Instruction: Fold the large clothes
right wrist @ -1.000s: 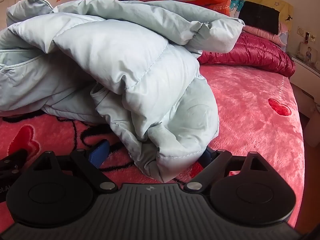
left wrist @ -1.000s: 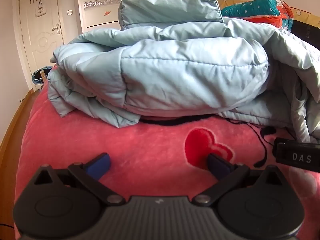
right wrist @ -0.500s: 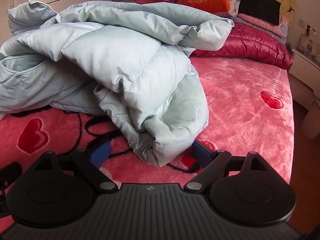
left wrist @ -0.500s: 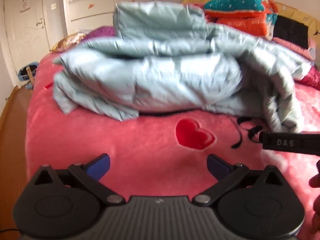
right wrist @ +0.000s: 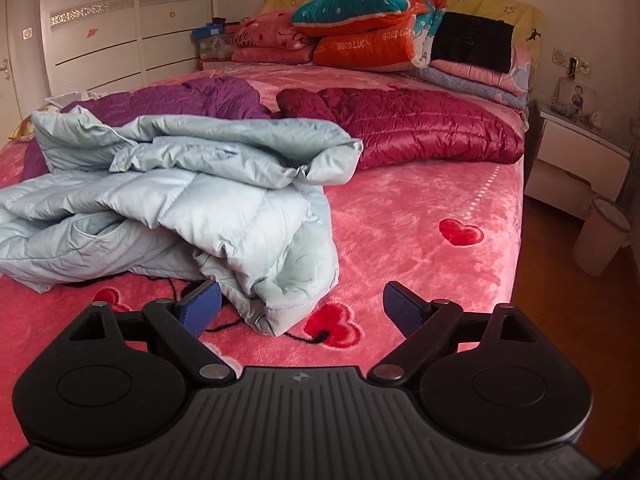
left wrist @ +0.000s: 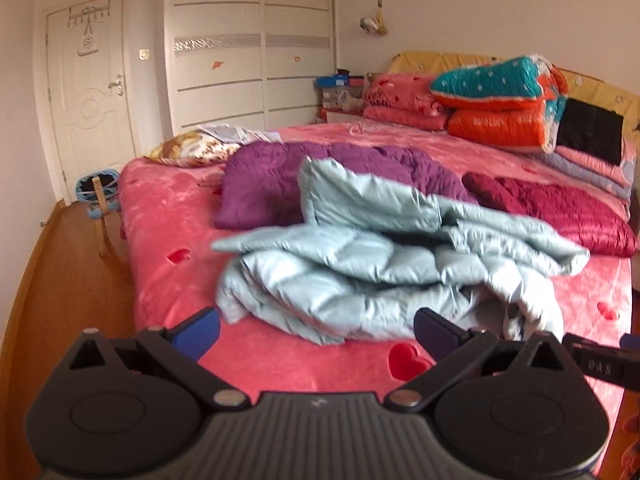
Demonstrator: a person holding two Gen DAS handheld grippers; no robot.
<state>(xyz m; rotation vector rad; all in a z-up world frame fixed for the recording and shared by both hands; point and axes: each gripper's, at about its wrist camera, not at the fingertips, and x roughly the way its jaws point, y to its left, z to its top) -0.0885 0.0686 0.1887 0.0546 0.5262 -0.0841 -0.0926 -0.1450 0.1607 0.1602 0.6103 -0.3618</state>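
A pale blue padded coat [left wrist: 360,264] lies bunched in loose folds on the pink bed [left wrist: 168,216]; it also shows in the right wrist view [right wrist: 192,200]. My left gripper [left wrist: 316,330] is open and empty, held back from the coat's near edge. My right gripper [right wrist: 302,306] is open and empty, with the coat's lower corner just beyond its fingers. The right gripper's tip [left wrist: 596,360] shows at the right in the left wrist view.
A purple coat [left wrist: 288,176] and a dark red coat [right wrist: 420,120] lie behind the blue one. Folded quilts [right wrist: 368,20] are stacked at the headboard. A nightstand [right wrist: 572,156] and a bin [right wrist: 600,236] stand right of the bed. A door [left wrist: 92,92] and wardrobe [left wrist: 248,48] stand at left.
Both grippers have pulled back and up from the blue coat. The right gripper no longer has the coat's corner between its fingers. The coat lies lower and flatter on the bed.
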